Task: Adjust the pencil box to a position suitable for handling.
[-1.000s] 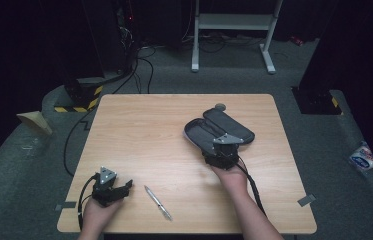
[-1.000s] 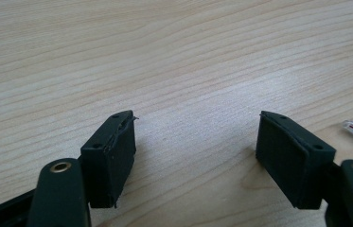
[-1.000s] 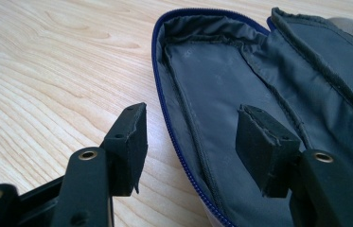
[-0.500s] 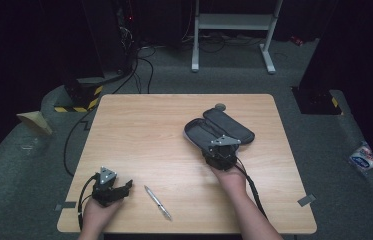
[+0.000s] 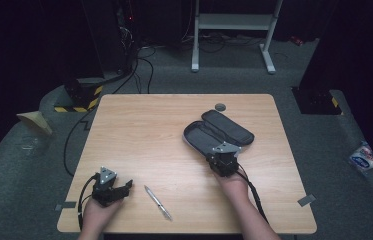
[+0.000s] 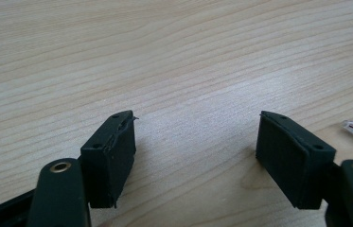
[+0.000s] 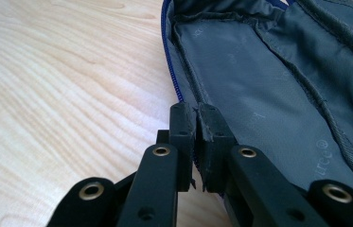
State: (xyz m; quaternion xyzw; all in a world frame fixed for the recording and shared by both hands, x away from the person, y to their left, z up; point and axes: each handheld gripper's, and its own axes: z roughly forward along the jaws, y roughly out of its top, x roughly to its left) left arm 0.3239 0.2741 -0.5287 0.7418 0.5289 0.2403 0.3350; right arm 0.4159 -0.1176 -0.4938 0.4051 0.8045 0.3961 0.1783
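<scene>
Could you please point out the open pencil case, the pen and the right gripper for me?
pencil case (image 5: 234,127): high view, on its opened lid flap.
pen (image 5: 157,202): high view, mid-barrel.
right gripper (image 7: 196,118): right gripper view, where its jaws pinch the case's edge.

The left tool (image 5: 124,187) lay low at the near left of the worktop (image 5: 139,130), held in the left hand (image 5: 99,212), its jaws standing wide apart. The right tool (image 5: 216,153) reached forward from the right hand (image 5: 234,184), forearm entering from below; its jaws had just been closing and were pressed together on a rim of fabric.
</scene>
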